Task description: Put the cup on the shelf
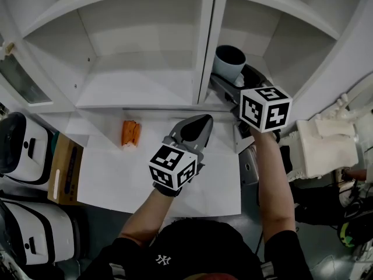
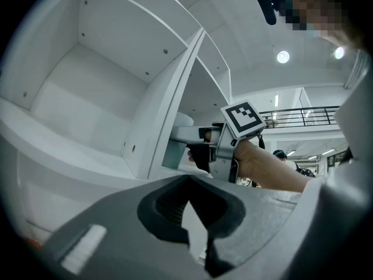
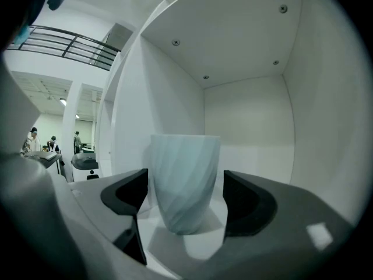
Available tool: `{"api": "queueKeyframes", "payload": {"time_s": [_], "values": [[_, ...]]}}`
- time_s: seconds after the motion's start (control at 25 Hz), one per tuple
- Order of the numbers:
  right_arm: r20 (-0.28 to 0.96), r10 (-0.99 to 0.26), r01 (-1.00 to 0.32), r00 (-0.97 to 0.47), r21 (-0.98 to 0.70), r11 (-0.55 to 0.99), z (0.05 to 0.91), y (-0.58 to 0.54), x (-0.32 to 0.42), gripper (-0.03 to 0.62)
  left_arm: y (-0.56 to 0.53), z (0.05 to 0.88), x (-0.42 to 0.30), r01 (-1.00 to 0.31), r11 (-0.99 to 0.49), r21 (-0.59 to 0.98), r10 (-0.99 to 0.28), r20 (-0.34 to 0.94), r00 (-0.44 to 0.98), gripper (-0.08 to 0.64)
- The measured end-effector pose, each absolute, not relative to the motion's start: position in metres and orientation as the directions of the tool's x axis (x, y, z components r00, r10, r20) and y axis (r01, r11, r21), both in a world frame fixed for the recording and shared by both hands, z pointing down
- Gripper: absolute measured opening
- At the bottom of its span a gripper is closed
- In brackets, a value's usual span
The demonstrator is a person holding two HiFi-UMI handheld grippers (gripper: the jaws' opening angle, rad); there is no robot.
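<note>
A pale blue ribbed cup (image 3: 185, 179) stands upright on the floor of the shelf's lower right compartment (image 3: 250, 156). My right gripper (image 3: 185, 202) is open around it, one jaw on each side with a small gap to the cup's wall. From the head view the cup (image 1: 229, 62) sits just inside the white shelf unit (image 1: 205, 45), with the right gripper (image 1: 236, 79) reaching in from the front. My left gripper (image 1: 198, 126) hovers over the white table, shut and holding nothing. In the left gripper view its jaws (image 2: 189, 214) point toward the right gripper's marker cube (image 2: 242, 118).
An orange object (image 1: 130, 133) lies on the white table (image 1: 116, 179) near the shelf's foot. White cases (image 1: 23, 150) and a cardboard box (image 1: 65, 169) stand at the left. A white machine (image 1: 320, 147) sits at the right. The shelf's upright divider (image 1: 205, 45) is beside the cup.
</note>
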State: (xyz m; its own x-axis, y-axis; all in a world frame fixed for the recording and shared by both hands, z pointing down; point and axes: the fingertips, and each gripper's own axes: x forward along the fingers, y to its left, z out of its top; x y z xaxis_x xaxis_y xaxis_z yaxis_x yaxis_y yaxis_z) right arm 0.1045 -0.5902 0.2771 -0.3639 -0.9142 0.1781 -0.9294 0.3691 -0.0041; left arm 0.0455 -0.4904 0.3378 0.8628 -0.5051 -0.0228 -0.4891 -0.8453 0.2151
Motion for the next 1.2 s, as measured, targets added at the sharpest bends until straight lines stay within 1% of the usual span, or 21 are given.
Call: {"api": "queueKeyframes", "payload": {"time_s": [0.24, 0.36, 0.6, 0.76, 0.8, 0.88, 0.96, 1.16, 1.2], "values": [[0.166, -0.908, -0.923, -0.384, -0.051, 0.381, 0.281, -0.557, 0.117, 0.416, -0.476, 0.342, 0.058, -0.493, -0.842, 0.22, -0.507, -0.009, 0.862, 0.001], [0.133, -0.912, -0.921, -0.389, -0.083, 0.381, 0.285, -0.535, 0.124, 0.405, -0.467, 0.34, 0.063, -0.505, -0.838, 0.21, -0.517, -0.006, 0.856, 0.0], [0.063, -0.915, -0.908, -0.399, -0.167, 0.384, 0.3, -0.491, 0.136, 0.288, -0.443, 0.341, 0.067, -0.548, -0.811, 0.204, -0.557, 0.014, 0.83, 0.002], [0.036, -0.899, -0.885, -0.437, -0.198, 0.423, 0.305, -0.463, 0.134, 0.248, -0.425, 0.34, 0.069, -0.574, -0.796, 0.191, -0.581, 0.023, 0.814, 0.0], [0.033, -0.895, -0.88, -0.446, -0.202, 0.431, 0.307, -0.455, 0.133, 0.23, -0.419, 0.34, 0.07, -0.577, -0.794, 0.19, -0.583, 0.027, 0.812, 0.001], [0.029, -0.886, -0.868, -0.463, -0.216, 0.447, 0.311, -0.44, 0.134, 0.174, -0.408, 0.341, 0.072, -0.583, -0.789, 0.192, -0.589, 0.033, 0.808, 0.002], [0.024, -0.876, -0.854, -0.481, -0.237, 0.463, 0.315, -0.424, 0.133, 0.104, -0.399, 0.341, 0.072, -0.592, -0.782, 0.194, -0.598, 0.035, 0.801, 0.0], [0.029, -0.858, -0.836, -0.513, -0.243, 0.492, 0.325, -0.386, 0.132, 0.027, -0.372, 0.344, 0.074, -0.617, -0.762, 0.194, -0.622, 0.045, 0.782, 0.002], [0.029, -0.855, -0.833, -0.518, -0.243, 0.497, 0.326, -0.379, 0.133, 0.023, -0.366, 0.344, 0.074, -0.621, -0.76, 0.192, -0.625, 0.047, 0.779, 0.001]]}}
